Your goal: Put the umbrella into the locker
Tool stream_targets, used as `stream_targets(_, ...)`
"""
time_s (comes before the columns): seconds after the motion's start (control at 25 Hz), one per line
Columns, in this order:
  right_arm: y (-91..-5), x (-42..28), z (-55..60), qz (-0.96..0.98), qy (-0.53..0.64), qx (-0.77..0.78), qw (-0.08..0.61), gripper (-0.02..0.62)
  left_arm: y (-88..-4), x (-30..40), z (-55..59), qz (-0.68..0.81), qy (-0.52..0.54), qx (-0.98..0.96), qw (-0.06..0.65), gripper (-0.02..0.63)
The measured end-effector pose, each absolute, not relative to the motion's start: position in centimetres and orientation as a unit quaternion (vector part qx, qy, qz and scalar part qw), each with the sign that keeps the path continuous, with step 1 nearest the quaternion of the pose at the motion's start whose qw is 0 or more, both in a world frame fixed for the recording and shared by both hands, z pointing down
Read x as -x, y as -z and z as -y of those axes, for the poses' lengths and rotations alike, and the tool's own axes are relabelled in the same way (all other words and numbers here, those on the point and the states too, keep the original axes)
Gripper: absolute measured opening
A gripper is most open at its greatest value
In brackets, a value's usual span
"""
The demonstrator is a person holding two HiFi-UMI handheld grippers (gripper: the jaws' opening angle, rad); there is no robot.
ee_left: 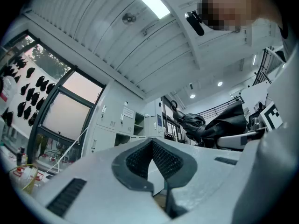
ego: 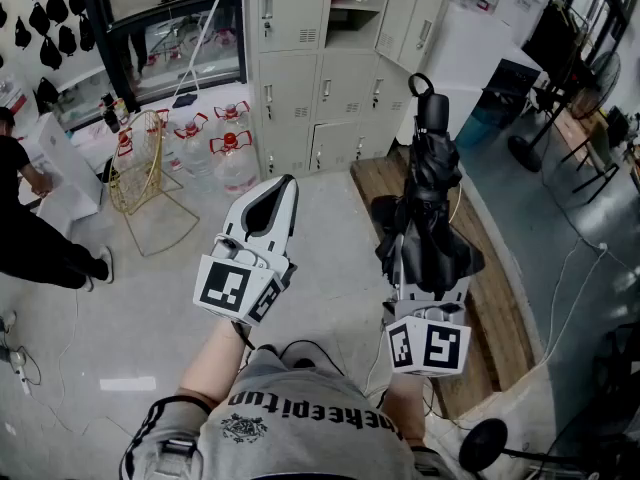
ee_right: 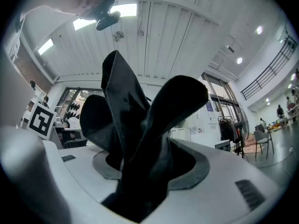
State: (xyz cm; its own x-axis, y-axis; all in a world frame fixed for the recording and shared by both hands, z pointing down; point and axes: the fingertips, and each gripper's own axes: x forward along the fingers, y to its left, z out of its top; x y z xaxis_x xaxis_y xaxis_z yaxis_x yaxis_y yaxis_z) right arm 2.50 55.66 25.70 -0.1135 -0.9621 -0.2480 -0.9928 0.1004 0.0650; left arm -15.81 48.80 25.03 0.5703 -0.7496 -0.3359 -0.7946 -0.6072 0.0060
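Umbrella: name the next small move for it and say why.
Probably carry the folded black umbrella forward toward the lockers. The right gripper is clamped on it, the open compartment lies across the floor, and the left gripper is shut and empty.

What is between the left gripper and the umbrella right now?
Nothing stands there: in the head view only bare grey floor shows between the left gripper and the umbrella.

The folded black fabric umbrella (ego: 432, 183) sits between the right gripper's (ego: 425, 260) jaws, with the left gripper (ego: 281, 190) beside it. Grey metal lockers (ego: 300, 58) stand ahead of both, and clear plastic water jugs (ego: 232, 158) ahead-left.
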Motion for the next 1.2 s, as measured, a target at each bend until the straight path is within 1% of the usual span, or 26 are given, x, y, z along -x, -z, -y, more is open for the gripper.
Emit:
stream_targets(0.44, -25.0, -1.9, -56.3, -0.738, -0.107, 0.663, 0.072, 0.232, -24.0, 16.1, -49.5, -0.432, -0.154, 0.885, 0.076, 0.003)
stream_targets(0.84, -25.4, -2.0, -56.3, -0.746, -0.088, 0.653, 0.098, 0.230, -23.7, 15.7, -50.6, -0.437, -0.149, 0.882, 0.094, 0.003)
stream_targets(1.2, -27.6, -1.5, -54.9, -0.747, -0.095, 0.654, 0.077, 0.229, -24.4, 16.0, -49.7, -0.446, -0.148, 0.877, 0.103, 0.003)
